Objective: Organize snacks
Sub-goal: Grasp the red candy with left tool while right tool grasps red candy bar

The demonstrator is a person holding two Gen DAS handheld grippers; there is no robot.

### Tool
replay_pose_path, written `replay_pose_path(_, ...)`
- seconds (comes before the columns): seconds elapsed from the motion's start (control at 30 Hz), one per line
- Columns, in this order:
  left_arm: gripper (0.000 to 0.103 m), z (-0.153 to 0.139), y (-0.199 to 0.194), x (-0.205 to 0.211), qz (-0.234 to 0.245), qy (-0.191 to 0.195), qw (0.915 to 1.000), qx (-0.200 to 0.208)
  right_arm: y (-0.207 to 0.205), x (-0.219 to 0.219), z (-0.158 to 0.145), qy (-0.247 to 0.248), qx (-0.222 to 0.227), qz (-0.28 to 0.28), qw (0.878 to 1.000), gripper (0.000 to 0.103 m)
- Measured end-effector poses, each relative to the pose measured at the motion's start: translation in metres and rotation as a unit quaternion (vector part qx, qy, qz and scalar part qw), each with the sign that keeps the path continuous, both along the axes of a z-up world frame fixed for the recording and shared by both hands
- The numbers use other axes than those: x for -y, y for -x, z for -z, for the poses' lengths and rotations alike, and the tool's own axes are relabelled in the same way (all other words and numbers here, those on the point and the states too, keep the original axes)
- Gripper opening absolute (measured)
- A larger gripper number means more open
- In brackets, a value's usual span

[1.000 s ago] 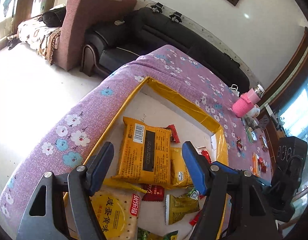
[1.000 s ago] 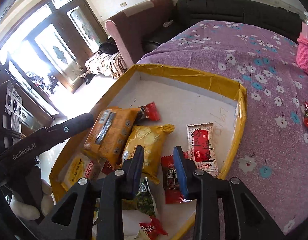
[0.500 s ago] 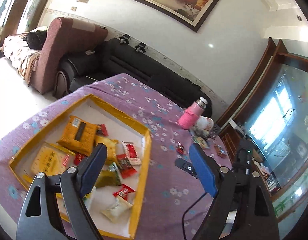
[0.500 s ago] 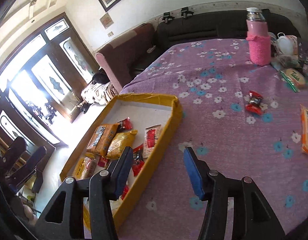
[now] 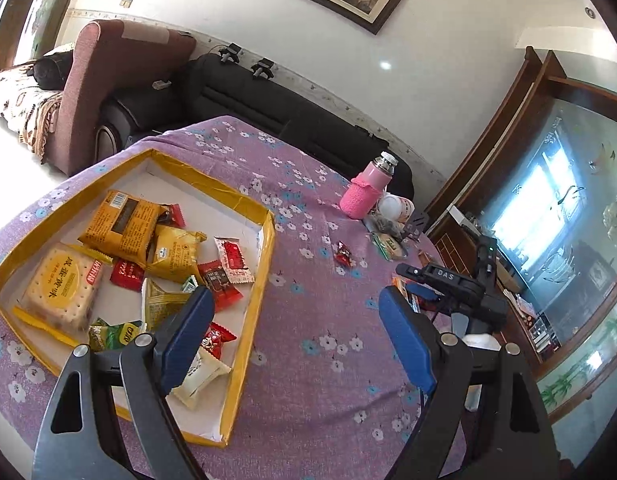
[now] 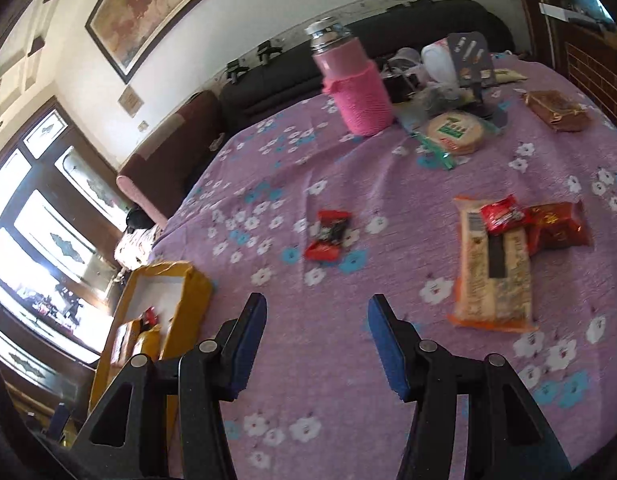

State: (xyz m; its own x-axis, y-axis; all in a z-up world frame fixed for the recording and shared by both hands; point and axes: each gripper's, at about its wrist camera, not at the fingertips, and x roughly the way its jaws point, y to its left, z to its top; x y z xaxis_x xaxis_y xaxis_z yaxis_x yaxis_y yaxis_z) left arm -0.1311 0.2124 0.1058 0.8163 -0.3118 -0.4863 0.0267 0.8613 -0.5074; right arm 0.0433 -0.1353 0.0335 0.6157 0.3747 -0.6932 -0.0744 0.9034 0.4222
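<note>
A yellow-rimmed box [image 5: 269, 264] on the purple floral tablecloth holds several snack packets, among them an orange packet [image 5: 122, 224] and a round cracker pack [image 5: 60, 284]. My left gripper [image 5: 292, 336] is open and empty, above the box's right rim. My right gripper [image 6: 314, 340] is open and empty above the cloth. Ahead of it lie a small red candy packet [image 6: 328, 236], a long orange cracker pack [image 6: 494, 276] and two red packets [image 6: 532, 220]. The box corner [image 6: 188, 304] shows at its left. The red candy also shows in the left wrist view [image 5: 343, 254].
A pink-sleeved flask [image 6: 354, 88] stands at the table's far side beside a round green-labelled cracker pack [image 6: 454, 132], a brown packet [image 6: 558, 110] and clutter. The right gripper's body [image 5: 460, 284] shows in the left wrist view. A black sofa [image 5: 268, 104] lies beyond the table.
Both grippers have lifted away from the box and swung right towards the loose snacks on the cloth. The right gripper has opened wider.
</note>
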Motion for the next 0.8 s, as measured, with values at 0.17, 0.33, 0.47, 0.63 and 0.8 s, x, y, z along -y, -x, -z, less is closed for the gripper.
replay_pose_path(0.17,0.085,0.014,-0.014,0.006,0.027,0.002,0.9995,-0.016,-0.05,-0.026,0.016,0.033,-0.027,-0.01,0.999,0.055)
replay_pose_path(0.33,0.085,0.024,-0.022,0.005,0.038,-0.005,0.999,-0.025,-0.099,-0.062,0.038,0.066,-0.058,-0.002,0.996,0.054)
replay_pose_path(0.47,0.085,0.031,-0.028,0.0,0.036,0.0,0.9988,-0.035,-0.117,-0.078,0.054,0.097,-0.086,0.003,0.992,0.026)
replay_pose_path(0.63,0.085,0.031,-0.026,0.001,0.038,0.008,0.9985,-0.038,-0.092,-0.081,0.055,0.102,-0.085,-0.005,0.991,0.025)
replay_pose_path(0.8,0.085,0.023,-0.015,0.016,0.049,0.001,0.9982,-0.033,-0.018,-0.08,0.054,0.035,-0.132,-0.072,0.988,0.025)
